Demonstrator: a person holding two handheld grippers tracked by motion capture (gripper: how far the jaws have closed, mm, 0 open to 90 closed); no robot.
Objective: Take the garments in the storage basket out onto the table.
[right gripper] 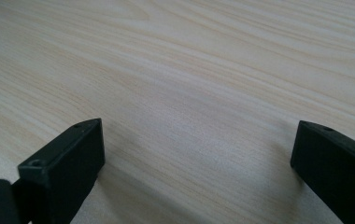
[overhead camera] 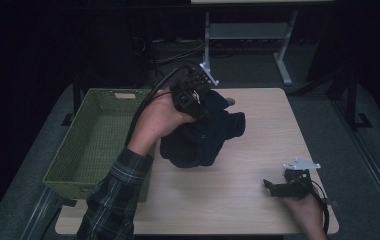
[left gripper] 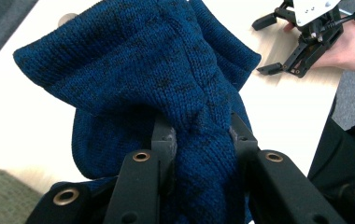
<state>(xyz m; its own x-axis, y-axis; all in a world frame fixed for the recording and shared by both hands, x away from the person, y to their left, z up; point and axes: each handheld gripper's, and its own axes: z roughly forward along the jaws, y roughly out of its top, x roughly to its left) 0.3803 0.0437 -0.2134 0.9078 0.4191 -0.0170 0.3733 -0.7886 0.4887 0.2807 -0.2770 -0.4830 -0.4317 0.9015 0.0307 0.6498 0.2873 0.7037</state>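
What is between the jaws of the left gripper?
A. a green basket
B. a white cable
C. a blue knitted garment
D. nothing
C: in the left gripper view, the left gripper has its jaws pressed on a bunched fold of the blue knitted garment, which hangs lifted above the table.

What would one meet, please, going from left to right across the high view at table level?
Green woven basket → blue knitted garment, held up over the wooden table in the left claw → right claw, open and resting near the table's right edge.
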